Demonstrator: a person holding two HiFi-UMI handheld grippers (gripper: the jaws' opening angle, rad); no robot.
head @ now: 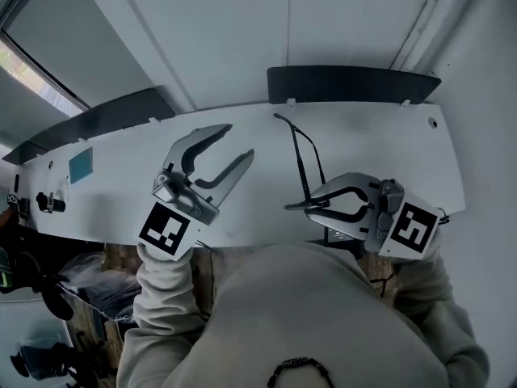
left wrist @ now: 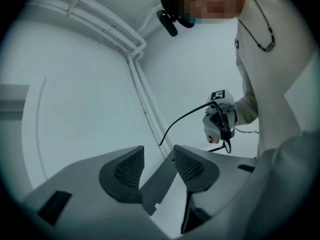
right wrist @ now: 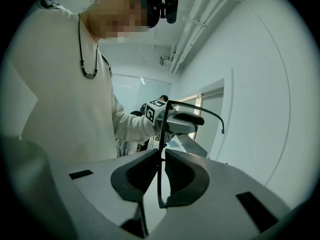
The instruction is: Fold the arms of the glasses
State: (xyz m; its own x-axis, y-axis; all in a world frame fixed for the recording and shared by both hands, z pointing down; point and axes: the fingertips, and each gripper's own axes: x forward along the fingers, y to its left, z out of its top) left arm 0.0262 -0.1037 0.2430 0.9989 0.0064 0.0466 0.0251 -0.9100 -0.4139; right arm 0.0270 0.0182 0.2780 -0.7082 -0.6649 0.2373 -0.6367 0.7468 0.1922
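The glasses (head: pixel 300 168) are thin, black and wire-framed, held up over the white table (head: pixel 380 152). My right gripper (head: pixel 291 207) is shut on the frame, and one arm reaches away toward the table's far edge. In the right gripper view the frame (right wrist: pixel 160 174) stands upright, pinched between the pads, with the arm (right wrist: pixel 200 109) curving off to the right. My left gripper (head: pixel 240 141) hangs to the left of the glasses, open, with nothing between its fingers. In the left gripper view its pads (left wrist: pixel 131 168) stand apart, and the glasses' arm (left wrist: pixel 182 118) shows beyond them.
Two dark panels (head: pixel 351 83) (head: pixel 105 118) stand along the table's far edge. A teal square (head: pixel 81 166) lies at the table's left end, beside a small black fitting (head: pixel 48 204). The table's near edge runs just under both grippers.
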